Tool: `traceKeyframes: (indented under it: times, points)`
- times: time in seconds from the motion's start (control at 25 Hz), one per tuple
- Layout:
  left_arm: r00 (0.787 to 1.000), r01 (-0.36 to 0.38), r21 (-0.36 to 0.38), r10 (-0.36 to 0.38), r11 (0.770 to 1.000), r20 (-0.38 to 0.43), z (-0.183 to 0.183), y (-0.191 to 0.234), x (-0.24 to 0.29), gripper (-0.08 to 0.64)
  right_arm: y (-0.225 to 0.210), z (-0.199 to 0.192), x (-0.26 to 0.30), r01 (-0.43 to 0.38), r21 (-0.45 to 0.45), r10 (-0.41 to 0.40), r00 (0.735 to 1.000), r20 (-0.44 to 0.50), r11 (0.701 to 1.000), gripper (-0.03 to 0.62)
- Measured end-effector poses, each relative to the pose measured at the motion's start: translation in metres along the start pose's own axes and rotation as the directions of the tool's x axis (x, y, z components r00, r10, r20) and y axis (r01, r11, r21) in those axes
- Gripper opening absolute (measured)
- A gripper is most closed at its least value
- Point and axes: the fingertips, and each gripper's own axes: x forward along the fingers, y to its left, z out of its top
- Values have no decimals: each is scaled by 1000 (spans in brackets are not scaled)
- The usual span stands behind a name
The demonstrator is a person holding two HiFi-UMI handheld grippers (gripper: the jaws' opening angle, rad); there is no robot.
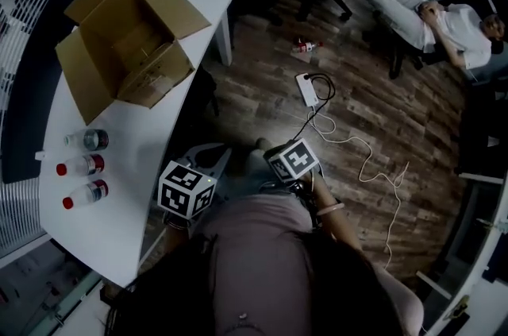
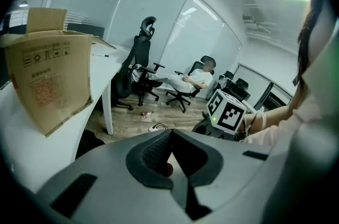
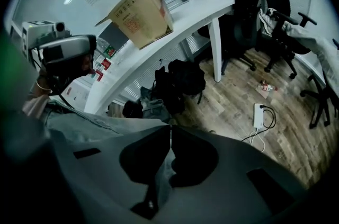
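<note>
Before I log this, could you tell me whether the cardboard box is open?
Open: the cardboard box has its flaps spread outward.

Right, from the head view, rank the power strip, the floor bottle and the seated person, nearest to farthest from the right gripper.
From the right gripper:
1. Power strip, on the floor just ahead.
2. Floor bottle, farther on, past the strip.
3. Seated person, reclined at the view's top right.

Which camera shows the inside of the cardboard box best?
The head view: it looks down into the open cardboard box on the white table. In the left gripper view the box shows mostly one printed outer side. In the right gripper view it sits small and far, from outside.
</note>
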Motion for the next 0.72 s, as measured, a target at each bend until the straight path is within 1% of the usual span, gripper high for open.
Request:
traceKeyframes:
  times: [0.12,0.2,0.32,0.4,0.48,0.64,0.72]
  points:
    - [1000,9,-31,-9,999,-17,11,-9,28,6,-42,-2,-23,17,51,-21,997,76,999,29]
    - [1000,7,-60,-9,998,-22,22,-7,53,6,-78,0,-38,27,101,-41,990,138,994,29]
    - [999,-36,-109,36,993,-9,48,7,92,6,-136,3,-57,23,196,-68,972,227,980,29]
    - [998,-59,-130,61,990,15,73,14,119,6,-174,7,-74,25,239,-96,953,287,971,29]
    - [997,-70,-131,75,989,31,100,17,144,6,-213,11,-92,47,278,-143,930,337,959,28]
    - [996,-78,-93,82,993,38,146,17,182,6,-281,19,-124,108,368,-262,879,398,924,28]
    - [996,-73,-80,77,994,46,168,19,201,6,-313,25,-132,119,407,-299,858,417,906,28]
